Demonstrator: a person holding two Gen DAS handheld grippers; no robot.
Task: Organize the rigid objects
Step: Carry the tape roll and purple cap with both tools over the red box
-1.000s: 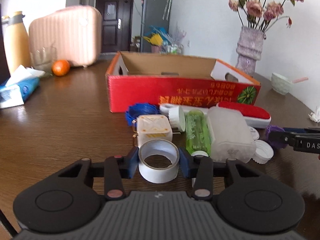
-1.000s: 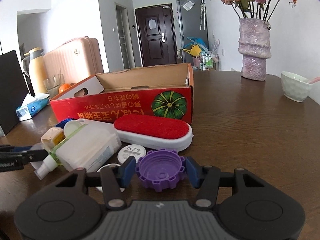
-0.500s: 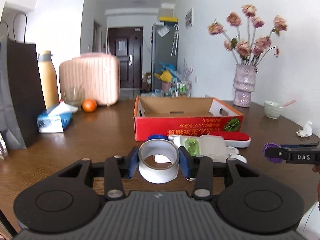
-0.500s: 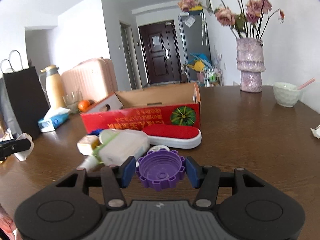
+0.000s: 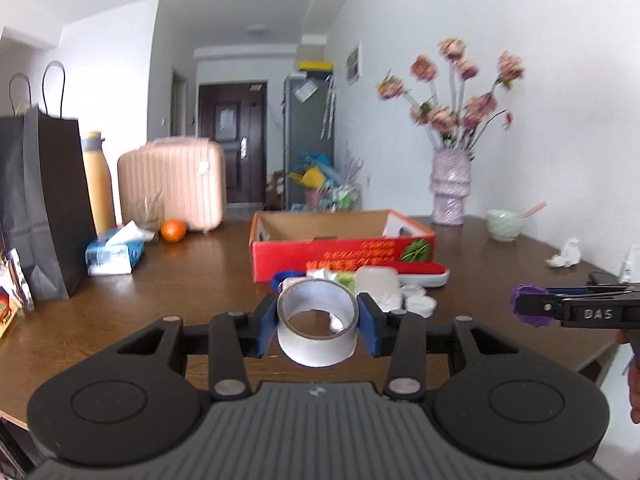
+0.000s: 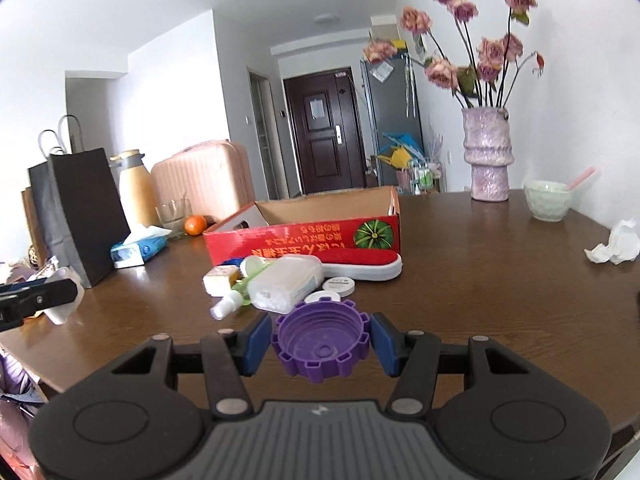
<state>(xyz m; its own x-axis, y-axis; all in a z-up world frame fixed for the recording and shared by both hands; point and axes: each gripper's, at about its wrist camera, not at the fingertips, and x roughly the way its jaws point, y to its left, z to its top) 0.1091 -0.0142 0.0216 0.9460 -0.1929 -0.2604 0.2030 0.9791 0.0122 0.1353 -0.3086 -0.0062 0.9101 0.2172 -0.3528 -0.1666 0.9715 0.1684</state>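
Note:
My left gripper is shut on a grey tape roll and holds it in the air above the table's near edge. My right gripper is shut on a purple ribbed cap, also lifted; it shows in the left wrist view. An open red cardboard box stands mid-table. In front of it lie a red-topped brush, a white plastic container, a green spray bottle, a beige block, a blue item and small white lids.
A black paper bag, tissue pack, orange, glass, yellow flask and pink suitcase stand at the left. A purple vase with flowers, a green bowl and crumpled tissue are at the right.
Both grippers have risen and pulled back from the pile, carrying the tape roll and the purple cap. The box and pile look smaller and farther now.

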